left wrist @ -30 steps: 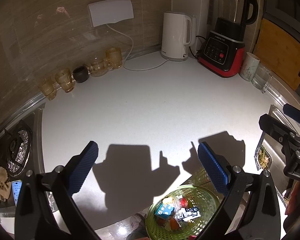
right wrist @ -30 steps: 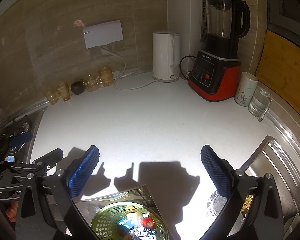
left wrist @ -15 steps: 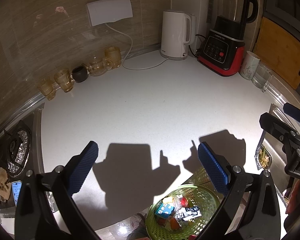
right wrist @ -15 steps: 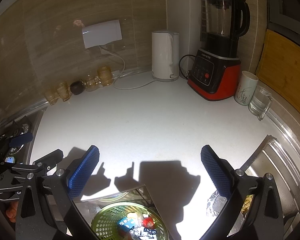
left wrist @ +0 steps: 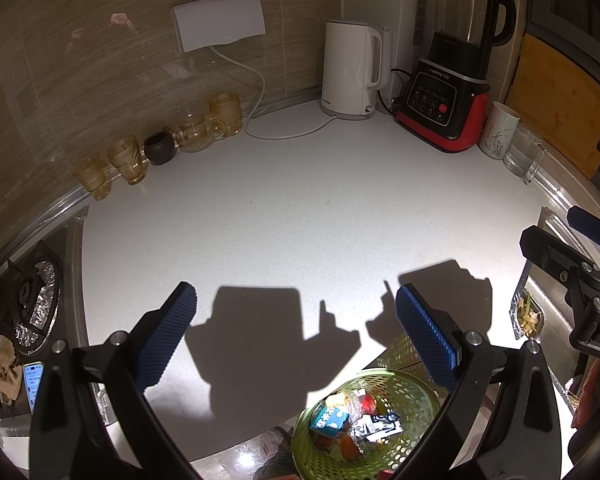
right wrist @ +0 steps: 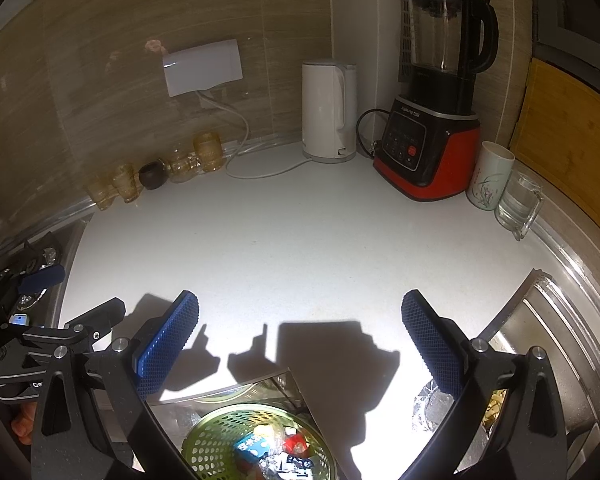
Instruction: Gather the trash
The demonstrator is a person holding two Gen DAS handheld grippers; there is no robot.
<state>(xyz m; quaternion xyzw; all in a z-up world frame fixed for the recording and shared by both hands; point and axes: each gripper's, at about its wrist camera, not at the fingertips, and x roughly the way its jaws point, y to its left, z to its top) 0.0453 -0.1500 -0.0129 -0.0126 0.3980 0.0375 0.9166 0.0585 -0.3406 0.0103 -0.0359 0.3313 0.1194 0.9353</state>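
The white countertop (left wrist: 300,220) stretches back to a white kettle (left wrist: 350,70) and red-based blender (left wrist: 452,80). Below its near edge sits the green perforated basket (left wrist: 404,396), holding the wrappers (left wrist: 352,420). Left gripper (left wrist: 296,336) and right gripper (right wrist: 300,344) both hover above the counter, jaws spread wide, empty.

Standing at the back of the white counter (left wrist: 300,216): a white kettle (left wrist: 352,70) beside a red-based blender (left wrist: 452,80). Lining the wall: amber glasses (left wrist: 128,160) and a dark bowl (left wrist: 160,148). Leaning at right: a wooden cutting board (right wrist: 568,140).
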